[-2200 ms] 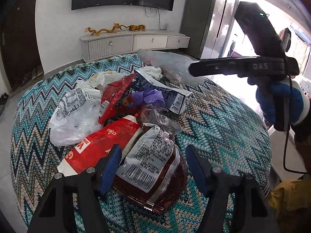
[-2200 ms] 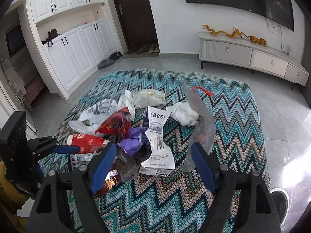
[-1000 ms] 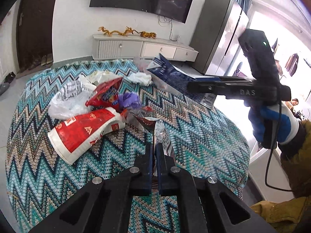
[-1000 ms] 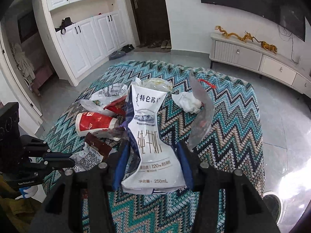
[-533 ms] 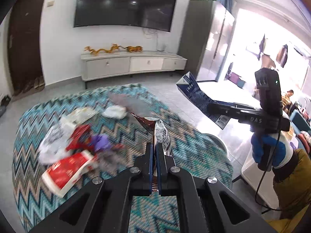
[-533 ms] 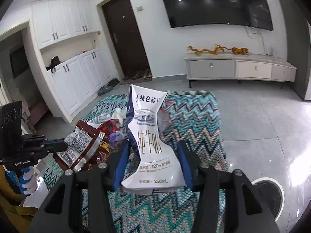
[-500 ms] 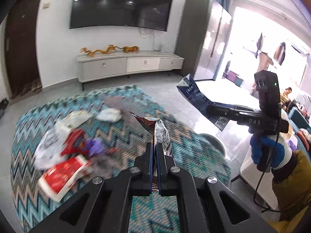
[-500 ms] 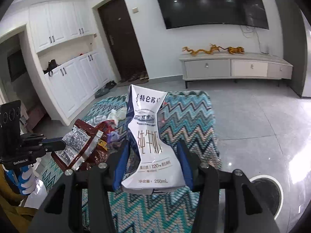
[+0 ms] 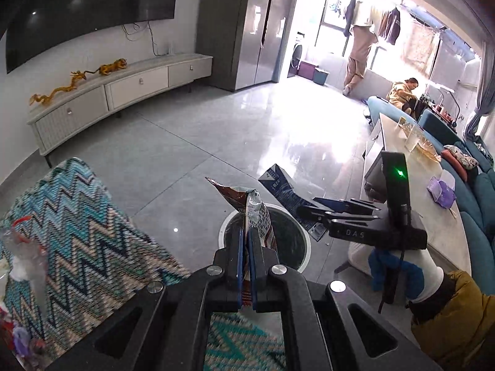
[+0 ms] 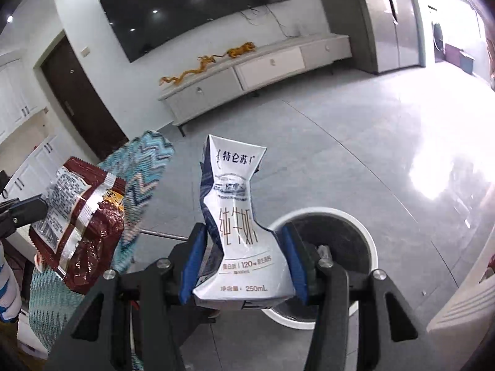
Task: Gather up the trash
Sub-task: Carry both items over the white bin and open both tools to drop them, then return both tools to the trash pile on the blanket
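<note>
Above the white-rimmed bin (image 10: 365, 241), your right gripper (image 10: 244, 266) clamps the crushed milk carton (image 10: 238, 216) while your left gripper (image 9: 246, 266), pressed tight, pinches the brown snack wrapper (image 9: 255, 216). Neither is dropped yet; what looks like more litter (image 9: 24, 266) waits, blurred, on the zigzag rug (image 9: 83, 232).

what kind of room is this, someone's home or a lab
Most likely a home living room: a wall-mounted TV above a low media cabinet, a teal sofa, and laundry hanging by the bright windows beyond.
</note>
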`<action>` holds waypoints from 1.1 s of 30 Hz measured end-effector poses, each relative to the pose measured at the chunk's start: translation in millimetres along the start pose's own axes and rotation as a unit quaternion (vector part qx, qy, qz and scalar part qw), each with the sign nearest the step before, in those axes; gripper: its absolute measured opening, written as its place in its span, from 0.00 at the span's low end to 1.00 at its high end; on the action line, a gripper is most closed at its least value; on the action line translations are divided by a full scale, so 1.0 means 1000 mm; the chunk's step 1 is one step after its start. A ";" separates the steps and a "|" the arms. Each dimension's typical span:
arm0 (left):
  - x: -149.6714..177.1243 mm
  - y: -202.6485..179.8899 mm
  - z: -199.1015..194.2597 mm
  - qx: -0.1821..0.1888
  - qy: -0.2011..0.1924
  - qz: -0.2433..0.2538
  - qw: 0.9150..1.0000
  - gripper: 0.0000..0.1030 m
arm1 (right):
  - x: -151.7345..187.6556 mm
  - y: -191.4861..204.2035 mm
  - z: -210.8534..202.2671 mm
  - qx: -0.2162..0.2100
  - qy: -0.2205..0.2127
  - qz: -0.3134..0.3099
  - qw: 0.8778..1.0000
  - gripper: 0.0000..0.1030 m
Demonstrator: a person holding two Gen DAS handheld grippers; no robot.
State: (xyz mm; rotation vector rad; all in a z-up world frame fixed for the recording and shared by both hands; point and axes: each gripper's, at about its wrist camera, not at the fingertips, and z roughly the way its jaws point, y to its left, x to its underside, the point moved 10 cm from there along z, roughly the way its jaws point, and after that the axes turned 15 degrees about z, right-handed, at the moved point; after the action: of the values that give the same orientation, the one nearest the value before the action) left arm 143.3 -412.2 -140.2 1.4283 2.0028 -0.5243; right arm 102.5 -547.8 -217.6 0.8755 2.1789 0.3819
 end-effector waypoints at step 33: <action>-0.005 -0.005 0.054 -0.007 0.003 -0.058 0.998 0.29 | 0.001 -0.108 0.005 0.068 -0.057 0.122 0.989 0.60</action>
State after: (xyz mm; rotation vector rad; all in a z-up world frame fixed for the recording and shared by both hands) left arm 153.6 -451.7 -176.4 1.3126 2.0993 -0.5547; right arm 55.3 -625.0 -275.9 1.2164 2.0158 0.2961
